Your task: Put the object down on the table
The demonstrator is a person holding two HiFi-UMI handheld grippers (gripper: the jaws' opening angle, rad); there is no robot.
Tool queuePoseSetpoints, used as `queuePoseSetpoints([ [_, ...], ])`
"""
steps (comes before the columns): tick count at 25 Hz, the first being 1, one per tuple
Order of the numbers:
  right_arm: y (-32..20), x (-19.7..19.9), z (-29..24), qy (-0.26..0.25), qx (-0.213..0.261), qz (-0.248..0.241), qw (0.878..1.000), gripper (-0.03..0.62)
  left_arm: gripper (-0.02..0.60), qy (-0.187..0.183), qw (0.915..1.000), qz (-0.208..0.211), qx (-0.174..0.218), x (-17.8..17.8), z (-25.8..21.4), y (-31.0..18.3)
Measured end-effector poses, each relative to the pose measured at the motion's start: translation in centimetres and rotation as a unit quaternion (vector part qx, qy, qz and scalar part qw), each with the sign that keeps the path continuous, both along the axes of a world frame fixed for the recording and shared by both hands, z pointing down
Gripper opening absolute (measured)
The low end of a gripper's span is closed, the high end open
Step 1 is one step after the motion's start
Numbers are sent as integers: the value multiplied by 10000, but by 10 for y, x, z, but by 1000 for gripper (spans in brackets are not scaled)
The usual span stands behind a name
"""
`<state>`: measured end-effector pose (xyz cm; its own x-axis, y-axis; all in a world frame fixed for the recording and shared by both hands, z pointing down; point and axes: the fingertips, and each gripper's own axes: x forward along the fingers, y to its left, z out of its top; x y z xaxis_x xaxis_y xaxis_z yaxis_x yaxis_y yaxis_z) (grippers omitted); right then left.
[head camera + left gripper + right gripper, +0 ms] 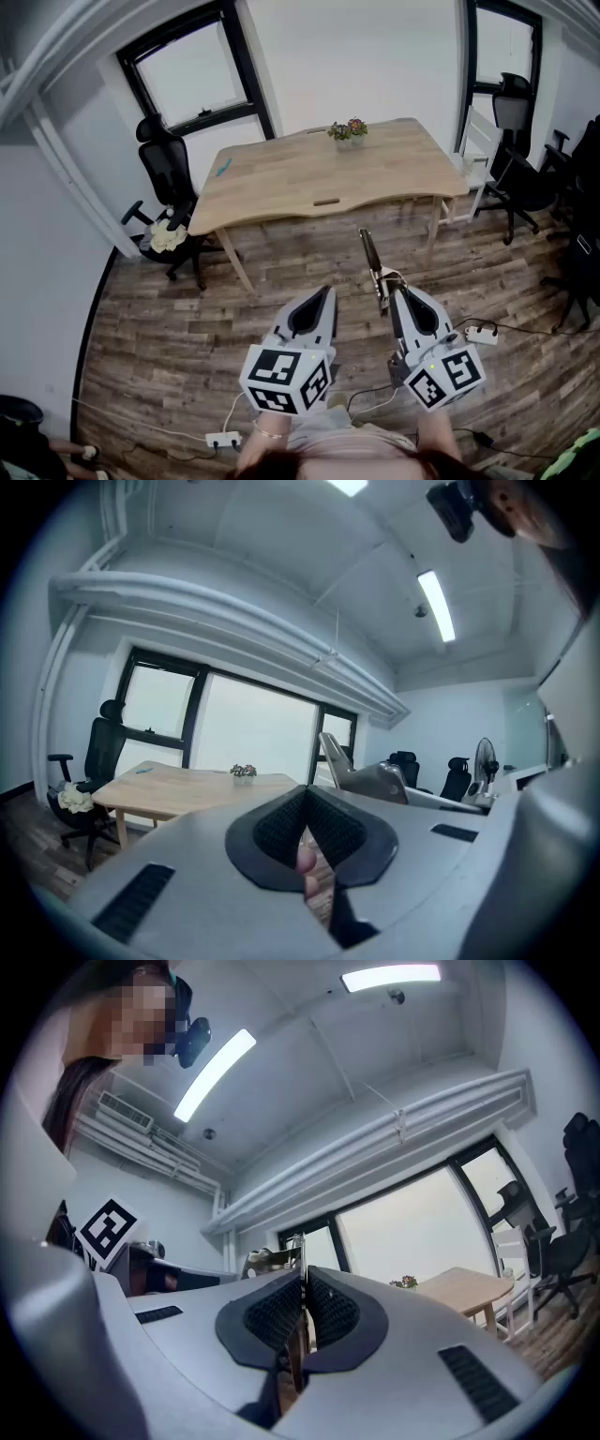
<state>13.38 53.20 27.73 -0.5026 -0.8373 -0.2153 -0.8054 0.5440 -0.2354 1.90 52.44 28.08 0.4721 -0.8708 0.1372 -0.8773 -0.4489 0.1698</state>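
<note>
My right gripper point(388, 292) is shut on a long thin utensil point(371, 262) with metal and brown parts. The utensil points away from me, out over the wooden floor and short of the table point(281, 187). In the right gripper view its thin edge point(298, 1246) stands pinched between the two dark pads of the right gripper point(302, 1279). Beside it, my left gripper point(323, 292) is shut with nothing in it. In the left gripper view the pads of the left gripper point(305, 799) meet. The light wooden table stands well ahead of both grippers.
A small potted plant point(347, 131) sits at the table's far edge and a blue pen point(222, 169) lies near its left end. Black office chairs point(167, 187) point(514, 159) flank the table. Power strips point(223, 439) point(480, 334) and cables lie on the floor near me.
</note>
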Motion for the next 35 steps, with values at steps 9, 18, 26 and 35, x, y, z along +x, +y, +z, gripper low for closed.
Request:
queuePoseSetpoints([
  [9, -27, -20, 2, -220, 25, 67, 9997, 3, 0, 47, 9999, 96, -5, -25, 4, -25],
  [18, -66, -57, 6, -45, -23, 153, 9999, 3, 0, 165, 9996, 211, -38, -58, 8, -59],
  [26, -96, -81, 7, 3, 0, 317, 9995, 3, 0, 224, 9991, 360, -52, -81, 12, -86],
  [35, -120, -95, 3, -99, 97, 402, 9991, 2, 0, 299, 9988, 387, -63, -99, 14, -104],
])
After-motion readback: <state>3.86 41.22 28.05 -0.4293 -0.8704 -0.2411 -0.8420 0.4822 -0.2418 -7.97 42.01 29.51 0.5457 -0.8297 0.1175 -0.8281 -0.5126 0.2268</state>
